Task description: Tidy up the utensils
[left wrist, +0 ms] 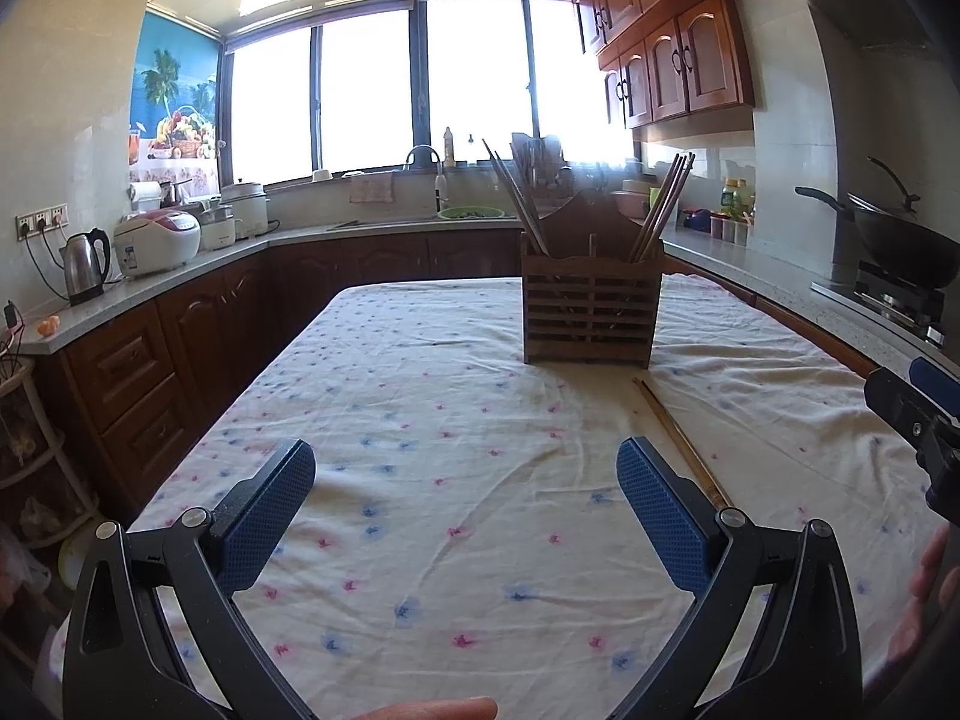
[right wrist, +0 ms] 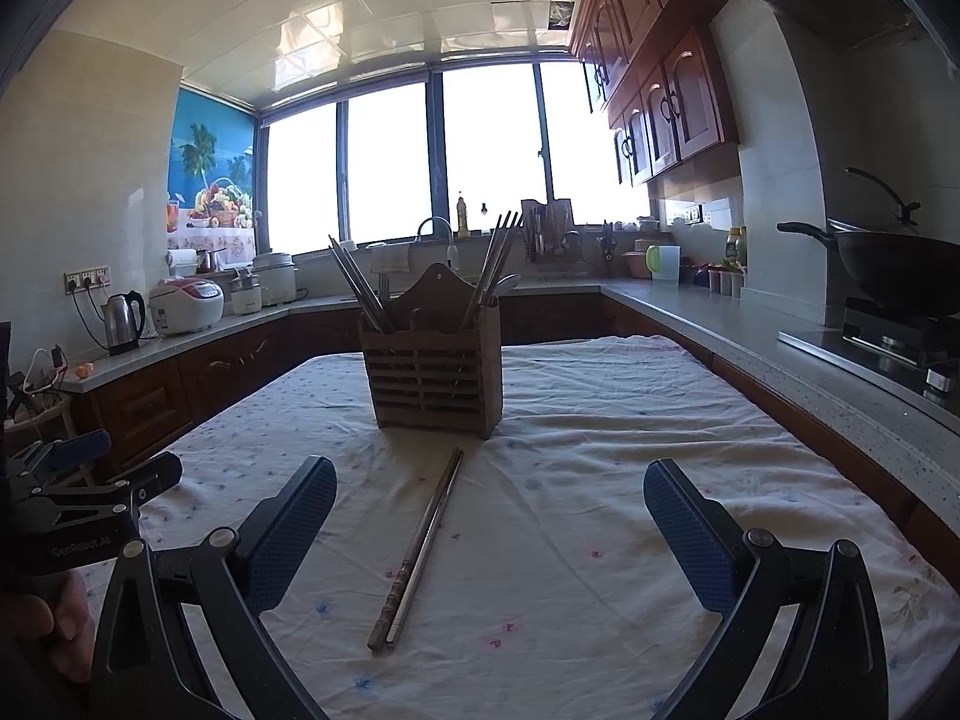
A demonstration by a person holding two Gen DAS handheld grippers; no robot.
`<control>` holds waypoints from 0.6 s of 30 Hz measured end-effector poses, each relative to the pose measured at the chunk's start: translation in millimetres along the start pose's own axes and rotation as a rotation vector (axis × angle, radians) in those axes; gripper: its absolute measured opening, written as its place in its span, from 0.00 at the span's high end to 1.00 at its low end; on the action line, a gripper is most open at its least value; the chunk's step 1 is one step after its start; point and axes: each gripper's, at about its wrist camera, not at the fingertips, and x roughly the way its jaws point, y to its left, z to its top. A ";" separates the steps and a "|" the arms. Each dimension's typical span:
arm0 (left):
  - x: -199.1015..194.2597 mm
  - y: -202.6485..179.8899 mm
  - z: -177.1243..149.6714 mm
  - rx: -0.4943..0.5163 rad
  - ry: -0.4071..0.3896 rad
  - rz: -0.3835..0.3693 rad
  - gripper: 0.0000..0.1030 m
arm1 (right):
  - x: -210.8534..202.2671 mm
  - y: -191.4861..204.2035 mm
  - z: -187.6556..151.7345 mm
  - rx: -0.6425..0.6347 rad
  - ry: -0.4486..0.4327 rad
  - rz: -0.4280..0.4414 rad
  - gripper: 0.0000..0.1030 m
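A slatted wooden utensil holder (left wrist: 591,306) (right wrist: 435,369) stands upright on the floral tablecloth, with chopsticks leaning out of its left and right compartments. A pair of chopsticks (right wrist: 420,546) lies flat on the cloth in front of the holder, between the right gripper's fingers; it also shows in the left wrist view (left wrist: 681,441) beside the left gripper's right finger. My left gripper (left wrist: 465,498) is open and empty above the cloth. My right gripper (right wrist: 489,525) is open and empty, with the chopsticks ahead of it.
The table (right wrist: 630,420) sits in a kitchen with counters on three sides. A wok (right wrist: 900,270) on a stove is at the right. A kettle (left wrist: 87,264) and rice cookers are on the left counter. The other gripper shows at each view's edge.
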 end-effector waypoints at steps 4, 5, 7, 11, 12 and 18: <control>1.1 0.5 -0.2 -0.004 0.005 0.000 0.00 | -0.5 0.2 -0.2 0.000 -0.001 0.000 0.00; 1.5 0.6 -0.2 -0.005 0.007 0.000 0.00 | -0.3 0.2 -0.2 0.001 0.000 0.000 0.00; 1.3 0.7 -0.5 -0.006 0.008 0.002 0.00 | -0.4 0.3 -0.3 0.001 0.000 -0.001 0.00; 0.4 1.6 -1.0 -0.005 0.007 0.007 0.00 | -0.4 0.4 -0.2 0.001 -0.001 -0.001 0.00; 0.4 1.4 -1.0 -0.005 0.007 0.007 0.00 | -0.3 0.4 -0.2 0.002 -0.001 0.000 0.00; 0.8 0.4 -1.5 -0.002 0.012 0.002 0.00 | -0.6 1.1 0.1 0.003 0.000 0.001 0.00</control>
